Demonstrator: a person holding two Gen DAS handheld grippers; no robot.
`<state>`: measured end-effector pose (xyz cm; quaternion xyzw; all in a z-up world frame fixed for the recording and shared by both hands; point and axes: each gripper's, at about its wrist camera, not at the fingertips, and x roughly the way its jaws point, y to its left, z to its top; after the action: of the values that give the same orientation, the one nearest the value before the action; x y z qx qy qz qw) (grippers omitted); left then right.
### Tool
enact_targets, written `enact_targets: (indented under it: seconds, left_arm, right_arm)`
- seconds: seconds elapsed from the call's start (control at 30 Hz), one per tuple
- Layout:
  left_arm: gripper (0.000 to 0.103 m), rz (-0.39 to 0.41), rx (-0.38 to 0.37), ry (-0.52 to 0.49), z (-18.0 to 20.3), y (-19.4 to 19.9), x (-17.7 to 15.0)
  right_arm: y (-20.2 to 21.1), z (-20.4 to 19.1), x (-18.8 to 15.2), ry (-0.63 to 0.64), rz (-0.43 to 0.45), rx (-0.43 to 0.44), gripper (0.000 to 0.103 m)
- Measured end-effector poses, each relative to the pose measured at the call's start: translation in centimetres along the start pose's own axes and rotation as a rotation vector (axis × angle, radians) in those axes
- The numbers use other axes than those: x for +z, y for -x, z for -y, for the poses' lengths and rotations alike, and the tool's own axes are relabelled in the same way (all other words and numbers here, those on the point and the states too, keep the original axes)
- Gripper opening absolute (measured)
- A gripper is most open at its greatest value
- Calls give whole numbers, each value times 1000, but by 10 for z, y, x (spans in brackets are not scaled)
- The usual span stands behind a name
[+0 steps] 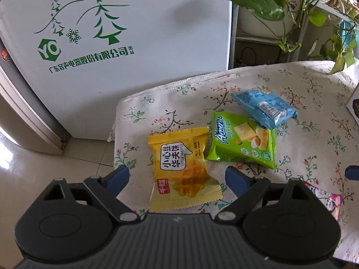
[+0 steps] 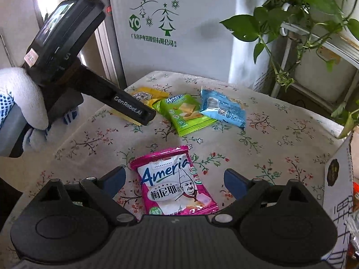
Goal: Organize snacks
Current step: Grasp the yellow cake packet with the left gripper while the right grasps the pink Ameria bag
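While both grippers hang over the flowered tablecloth (image 1: pixel 291 103), each has a snack packet framed between its blue fingertips without touching it. The left gripper (image 1: pixel 177 177) stands with its jaws spread wide, and the yellow waffle packet (image 1: pixel 181 170) lies flat on the cloth between them, clear of both pads. At about one o'clock from that packet lies the green packet (image 1: pixel 242 143), its near corner just beside the yellow one's top edge. The blue packet (image 1: pixel 264 107) sits at one o'clock from the green packet, and its lower end overlaps the green packet's upper corner. At the right edge of the left wrist view, at about three o'clock, a strip of the pink packet (image 1: pixel 327 199) shows behind the gripper's linkage.

The right gripper (image 2: pixel 175 179) is likewise wide apart, with the pink packet (image 2: pixel 175 183) lying face up between its fingertips, neither pad pressing on it. From there the green packet (image 2: pixel 186 114) lies at twelve o'clock, well apart, with the blue packet (image 2: pixel 222 107) at one o'clock. The yellow waffle packet (image 2: pixel 145 95) lies at eleven o'clock, partly hidden by the left gripper's black body. A hand in a white dotted glove (image 2: pixel 20 98) holds that gripper at nine o'clock.

Behind the table stands a white fridge (image 1: pixel 134 44) with green tree prints. A leafy plant (image 2: pixel 291 11) hangs at two o'clock, and a white box (image 2: pixel 338 179) stands at three o'clock at the table's edge.
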<state>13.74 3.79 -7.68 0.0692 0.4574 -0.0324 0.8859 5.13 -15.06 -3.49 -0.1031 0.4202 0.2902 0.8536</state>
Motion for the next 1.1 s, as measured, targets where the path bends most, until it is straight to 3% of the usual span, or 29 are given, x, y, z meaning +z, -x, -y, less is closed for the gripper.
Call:
enact_targets:
  seconds: [0.57, 0.77, 0.87, 0.93, 1.1]
  left_arm:
    - [91, -5, 5, 25, 4, -8, 3]
    - [84, -6, -21, 33, 4, -8, 4]
    - [70, -12, -59, 45, 3, -7, 5]
    - [62, -18, -78, 48, 5, -5, 6]
    - [50, -18, -85, 40, 9, -1, 6]
  right_arm:
    - [-16, -8, -4, 27, -38, -40, 99]
    - [-20, -4, -6, -8, -49, -36, 98]
    - [-23, -2, -7, -33, -45, -35, 98]
    - [-23, -3, -7, -20, -43, -40, 95]
    - [-17, -3, -6, -18, -29, -46, 66]
